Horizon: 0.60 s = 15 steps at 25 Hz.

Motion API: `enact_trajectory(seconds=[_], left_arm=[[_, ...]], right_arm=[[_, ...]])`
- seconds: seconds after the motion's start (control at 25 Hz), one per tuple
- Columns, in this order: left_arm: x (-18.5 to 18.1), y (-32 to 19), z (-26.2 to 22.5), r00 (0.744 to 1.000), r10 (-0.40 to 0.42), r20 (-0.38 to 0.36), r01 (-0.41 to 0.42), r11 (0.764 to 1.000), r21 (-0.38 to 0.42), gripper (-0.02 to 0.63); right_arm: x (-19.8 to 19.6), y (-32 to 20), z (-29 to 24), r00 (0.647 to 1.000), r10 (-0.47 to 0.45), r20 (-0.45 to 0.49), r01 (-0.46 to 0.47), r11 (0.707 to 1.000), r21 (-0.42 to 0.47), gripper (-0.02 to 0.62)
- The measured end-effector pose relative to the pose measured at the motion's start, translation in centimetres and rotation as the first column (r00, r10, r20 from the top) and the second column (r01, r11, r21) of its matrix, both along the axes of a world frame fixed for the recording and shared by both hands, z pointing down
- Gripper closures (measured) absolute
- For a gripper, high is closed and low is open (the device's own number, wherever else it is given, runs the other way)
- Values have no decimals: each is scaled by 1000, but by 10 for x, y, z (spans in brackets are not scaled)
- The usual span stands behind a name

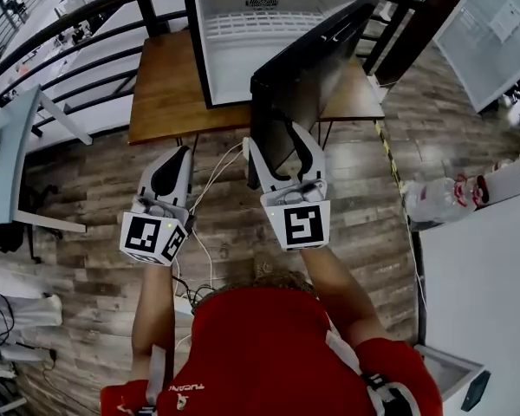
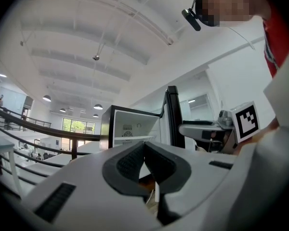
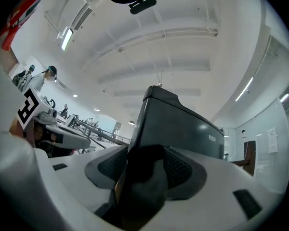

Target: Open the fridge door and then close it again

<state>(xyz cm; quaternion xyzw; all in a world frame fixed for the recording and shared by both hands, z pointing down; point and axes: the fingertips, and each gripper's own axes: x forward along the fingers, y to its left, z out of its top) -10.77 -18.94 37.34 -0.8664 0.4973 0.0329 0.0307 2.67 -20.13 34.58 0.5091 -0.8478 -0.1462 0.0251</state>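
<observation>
A small black fridge [image 1: 243, 33] with a white inside stands on a wooden table [image 1: 165, 85]. Its dark door [image 1: 316, 55] is swung wide open toward me. My right gripper [image 1: 279, 137] is shut on the door's free edge, one jaw on each side of the panel; in the right gripper view the door [image 3: 183, 124] fills the gap between the pads [image 3: 176, 170]. My left gripper [image 1: 182, 152] hangs left of the door, below the table's front edge, shut and holding nothing. The left gripper view shows its closed tips [image 2: 144, 146] in front of the open fridge [image 2: 130, 129].
A black railing [image 1: 69, 42] runs behind and left of the table. White cables [image 1: 204, 180] hang down to the wooden floor. A grey desk [image 1: 9, 146] is at the left, a white table [image 1: 485, 276] and a plastic bottle [image 1: 442, 198] at the right.
</observation>
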Motion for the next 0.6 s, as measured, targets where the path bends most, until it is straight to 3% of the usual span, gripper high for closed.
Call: enact_trajectory(seconds=[0.28,0.4,0.6], left_arm=[[3,-18,-9,997,-80,-18,80,997,11,597],[1,-26,-13,996,-85,-29,86,996,15,597],[-7,-41,-14,997,-73,-27,73,997,8,597]], right_arm=[[-20,-28,-3,989,-146,21,146,989,-19,359],[-25,-43,-9,985,-171,27,171,985,3,362],[-32,-77,-19,987,-161,31,158,985,63,438]])
